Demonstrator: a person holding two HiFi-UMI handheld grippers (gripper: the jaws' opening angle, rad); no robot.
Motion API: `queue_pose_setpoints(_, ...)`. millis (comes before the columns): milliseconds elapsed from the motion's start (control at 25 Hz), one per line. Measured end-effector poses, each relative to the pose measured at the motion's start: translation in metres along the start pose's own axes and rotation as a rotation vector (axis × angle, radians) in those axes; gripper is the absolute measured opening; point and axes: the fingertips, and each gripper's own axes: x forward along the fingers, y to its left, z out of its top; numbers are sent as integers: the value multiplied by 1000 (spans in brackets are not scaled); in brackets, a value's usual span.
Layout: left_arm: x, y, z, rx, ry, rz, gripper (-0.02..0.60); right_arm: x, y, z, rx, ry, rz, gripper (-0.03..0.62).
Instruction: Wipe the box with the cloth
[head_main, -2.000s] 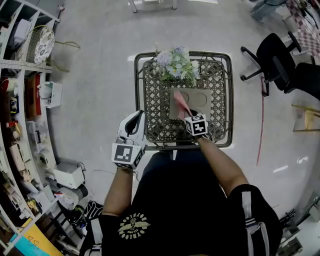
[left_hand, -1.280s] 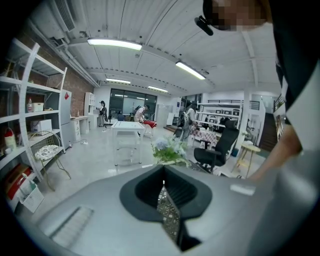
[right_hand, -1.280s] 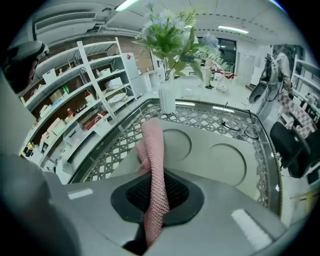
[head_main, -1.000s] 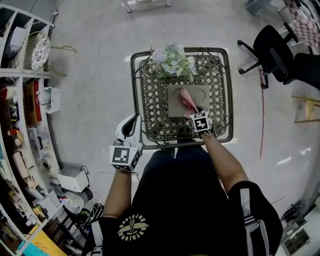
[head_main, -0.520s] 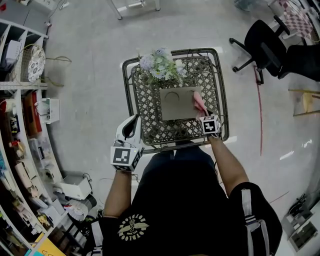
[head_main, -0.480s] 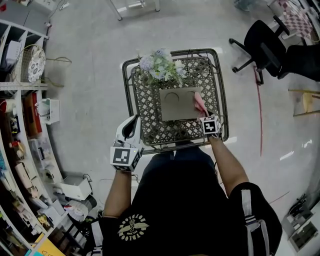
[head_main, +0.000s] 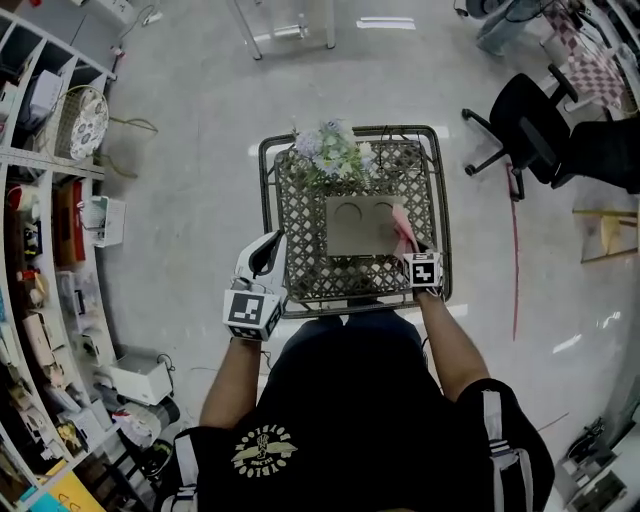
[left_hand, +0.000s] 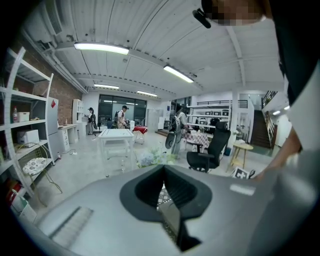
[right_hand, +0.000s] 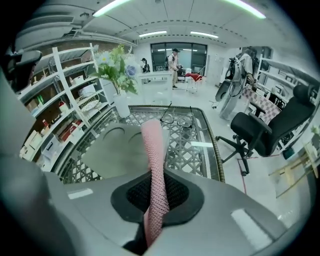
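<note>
Right jaws: right gripper clamped on pink cloth, which sticks out ahead.
Left jaws: left gripper together, empty, off to the bench side.
Box: box just ahead-left of right jaws, cloth end at its right edge.
Progress: likely mid-wipe; how much of the top is left, can't tell.

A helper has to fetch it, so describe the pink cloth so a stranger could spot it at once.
In the middle of the floor stands a lattice-topped metal table with a flat grey box on it. At the box's right edge, the cloth is the narrow strip clamped in the right hand-held gripper. Its pink knit sets it apart from the grey box and the pale flowers.
</note>
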Motion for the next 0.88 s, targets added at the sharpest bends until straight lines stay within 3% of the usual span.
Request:
queue_pose_setpoints(560, -86, 29, 55, 19, -118, 50, 0, -166, 29, 69, 63, -327, -15, 17)
queue_pose_setpoints(880, -129, 29, 93, 13, -188, 28, 0, -277, 58, 127, 71, -615, 18, 17)
